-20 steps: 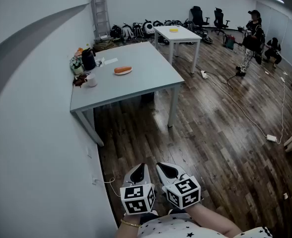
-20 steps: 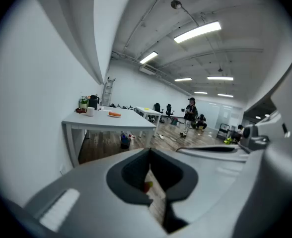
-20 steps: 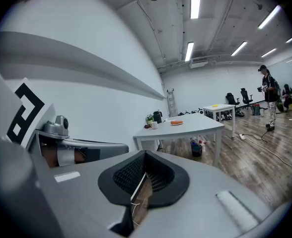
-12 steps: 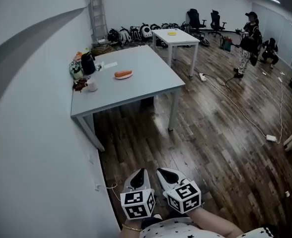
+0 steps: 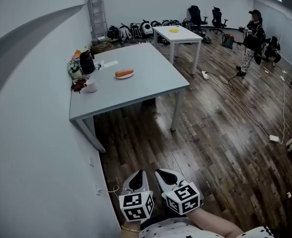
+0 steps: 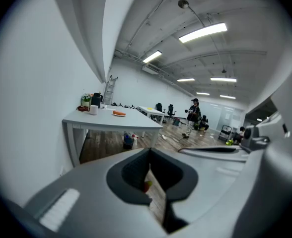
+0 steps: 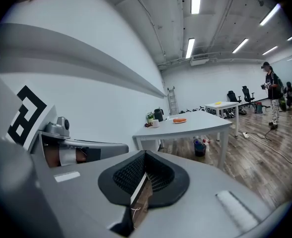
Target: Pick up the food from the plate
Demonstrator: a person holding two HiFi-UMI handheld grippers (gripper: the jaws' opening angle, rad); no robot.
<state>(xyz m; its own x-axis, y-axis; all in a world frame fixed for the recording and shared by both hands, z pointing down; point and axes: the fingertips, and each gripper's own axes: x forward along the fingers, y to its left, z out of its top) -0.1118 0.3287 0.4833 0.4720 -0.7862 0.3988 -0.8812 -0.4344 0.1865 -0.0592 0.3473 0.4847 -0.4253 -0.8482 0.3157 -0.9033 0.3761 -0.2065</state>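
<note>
The food (image 5: pixel 124 73), an orange sausage-like piece, lies on a small white plate (image 5: pixel 118 77) on the grey table (image 5: pixel 136 90), far ahead of me. Both grippers hang close to my body, over the wooden floor and well short of the table. My left gripper (image 5: pixel 140 172) and my right gripper (image 5: pixel 161 172) are side by side, both shut and holding nothing. The left gripper view shows the food (image 6: pixel 118 113) small on the distant table (image 6: pixel 111 121) beyond its jaws (image 6: pixel 148 155). The right gripper view shows the food (image 7: pixel 179 120) beyond its closed jaws (image 7: pixel 145 158).
A white mug (image 5: pixel 91 86), a black kettle (image 5: pixel 87 62) and a plant (image 5: pixel 74 68) stand at the table's left edge by the wall. Behind is a white table (image 5: pixel 178 33), a ladder (image 5: pixel 97 11), bags, office chairs and people (image 5: pixel 250 38). Cables cross the floor (image 5: pixel 245 115).
The table has drifted slightly in the head view as my head moved. Both grippers stay together near my body, a little lower in the frame, still shut.
</note>
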